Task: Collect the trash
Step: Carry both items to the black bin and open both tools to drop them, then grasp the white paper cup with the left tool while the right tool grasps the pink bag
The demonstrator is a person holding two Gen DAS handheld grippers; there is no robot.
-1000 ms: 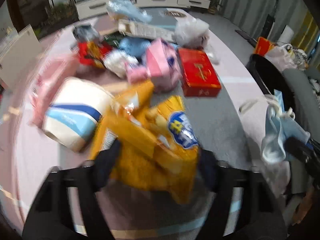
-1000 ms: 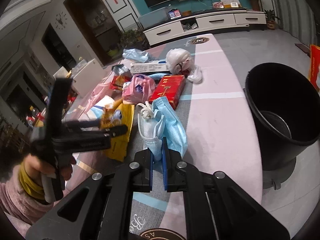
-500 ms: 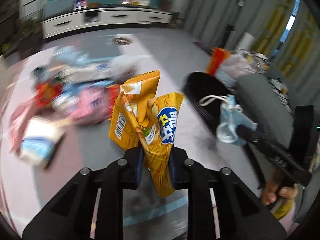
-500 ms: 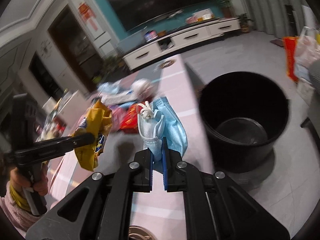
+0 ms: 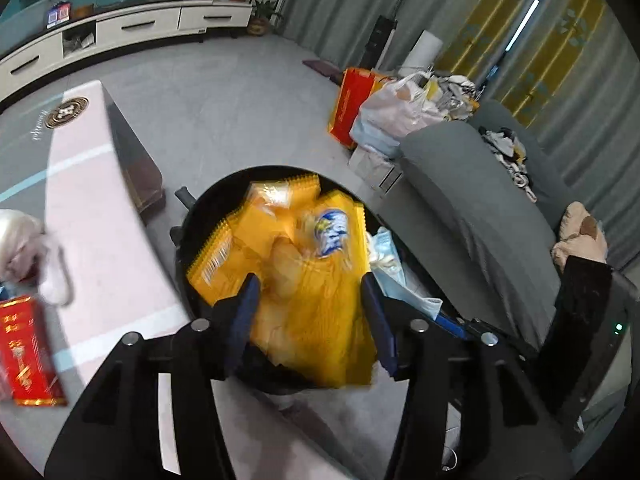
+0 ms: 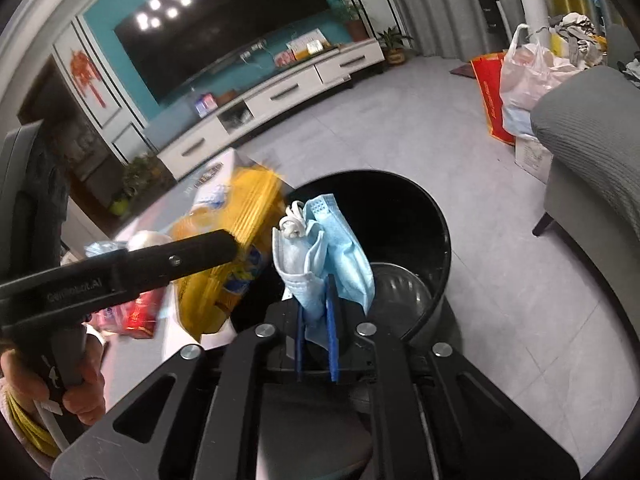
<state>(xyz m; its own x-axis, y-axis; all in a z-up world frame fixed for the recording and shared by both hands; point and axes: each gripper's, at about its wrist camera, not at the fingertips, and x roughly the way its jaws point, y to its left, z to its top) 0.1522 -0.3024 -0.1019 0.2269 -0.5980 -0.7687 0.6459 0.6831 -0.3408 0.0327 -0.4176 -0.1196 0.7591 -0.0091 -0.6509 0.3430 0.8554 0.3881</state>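
Light, crinkly bag (image 5: pixel 304 280) loose between opening left gripper (image 5: pixel 312 312) fingers, over bin (image 6: pixel 436 232).
Right gripper (image 6: pixel 318 320), easing open, pinches soft mask (image 6: pixel 328 248) low; either takes any edge grip.

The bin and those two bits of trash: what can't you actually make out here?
- Chip bag, left wrist view: motion blur smears its print, and whether the opening left hand-held gripper touches it.
- Bin floor, both views: bag and mask cover much of it.
- Red box, left wrist view: cut off by the picture's edge.
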